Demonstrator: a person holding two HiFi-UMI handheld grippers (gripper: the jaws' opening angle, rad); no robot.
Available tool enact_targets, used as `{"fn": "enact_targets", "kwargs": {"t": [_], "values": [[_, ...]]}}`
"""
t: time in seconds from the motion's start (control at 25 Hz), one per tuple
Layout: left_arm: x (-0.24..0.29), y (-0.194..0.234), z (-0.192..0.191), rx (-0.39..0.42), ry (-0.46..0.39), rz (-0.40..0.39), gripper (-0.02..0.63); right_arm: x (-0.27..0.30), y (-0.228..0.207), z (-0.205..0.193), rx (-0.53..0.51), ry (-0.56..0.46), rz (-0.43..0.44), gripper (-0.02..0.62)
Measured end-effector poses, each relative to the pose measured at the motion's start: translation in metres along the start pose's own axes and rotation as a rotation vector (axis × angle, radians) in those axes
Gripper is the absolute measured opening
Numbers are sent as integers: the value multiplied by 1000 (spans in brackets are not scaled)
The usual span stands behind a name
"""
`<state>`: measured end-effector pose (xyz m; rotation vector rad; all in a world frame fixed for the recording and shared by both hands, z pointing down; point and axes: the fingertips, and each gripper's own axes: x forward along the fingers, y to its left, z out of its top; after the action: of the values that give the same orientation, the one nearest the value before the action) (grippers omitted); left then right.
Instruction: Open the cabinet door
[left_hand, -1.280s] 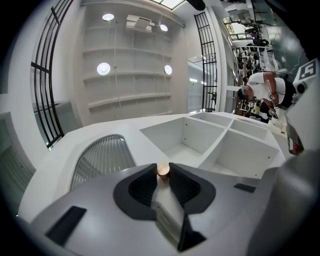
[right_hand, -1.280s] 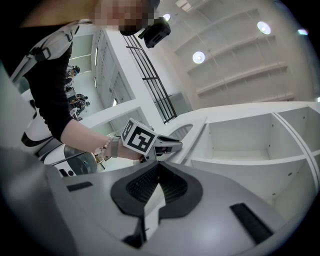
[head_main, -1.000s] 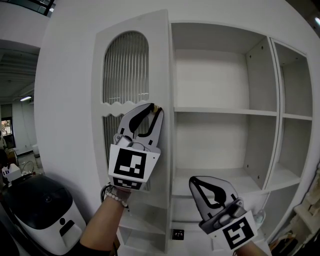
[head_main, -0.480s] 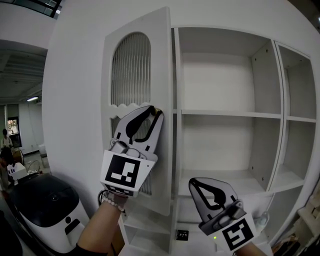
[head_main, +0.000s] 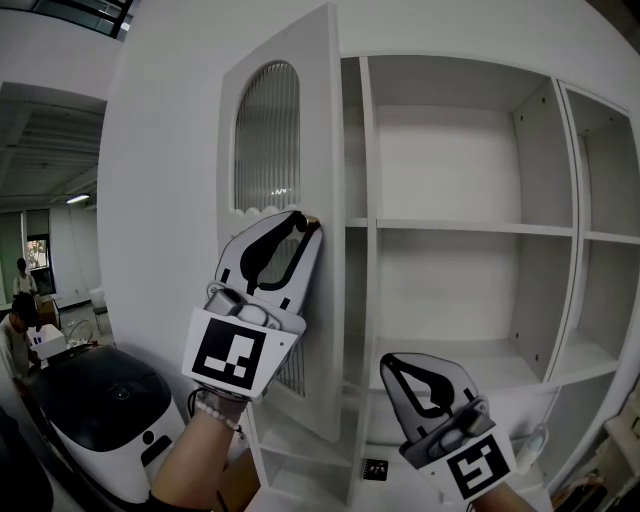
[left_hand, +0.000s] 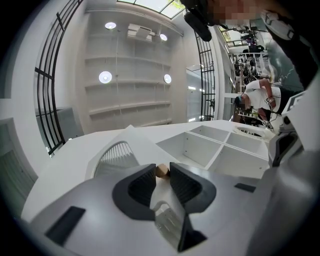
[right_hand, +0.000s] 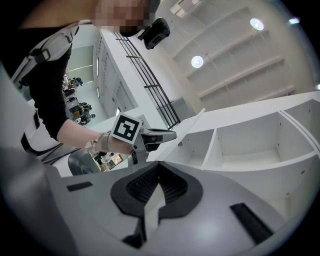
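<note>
The white cabinet door (head_main: 290, 150), with a ribbed glass arch, stands swung out from the cabinet. Its small wooden knob (head_main: 314, 217) sits between the tips of my left gripper (head_main: 307, 219). In the left gripper view the knob (left_hand: 161, 171) fills the gap between the two ribbed pads, and the left gripper's (left_hand: 161, 172) jaws are opening slightly. My right gripper (head_main: 389, 362) hangs lower, in front of the open shelves, shut and empty. In the right gripper view its pads (right_hand: 150, 186) meet with nothing between them.
Open white shelves (head_main: 460, 225) fill the cabinet to the right of the door. A black and white appliance (head_main: 90, 410) stands low on the left. People (head_main: 20, 290) are far off at the left edge.
The door has swung further open, its edge turning toward me. My left gripper moved left with the knob. The right gripper has stayed put.
</note>
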<state>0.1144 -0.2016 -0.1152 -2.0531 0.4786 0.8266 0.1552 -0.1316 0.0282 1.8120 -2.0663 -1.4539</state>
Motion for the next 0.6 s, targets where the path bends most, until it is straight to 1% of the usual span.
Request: {"fn": "enact_targets", "kwargs": {"t": [0.36,0.6], "values": [[-16,7,13,-15,-5,-24,83,1,4,6,15,-33,22,-3],[-36,27,25,10,-25,-3,84,8,16,10,27,-46,38,-3]]}}
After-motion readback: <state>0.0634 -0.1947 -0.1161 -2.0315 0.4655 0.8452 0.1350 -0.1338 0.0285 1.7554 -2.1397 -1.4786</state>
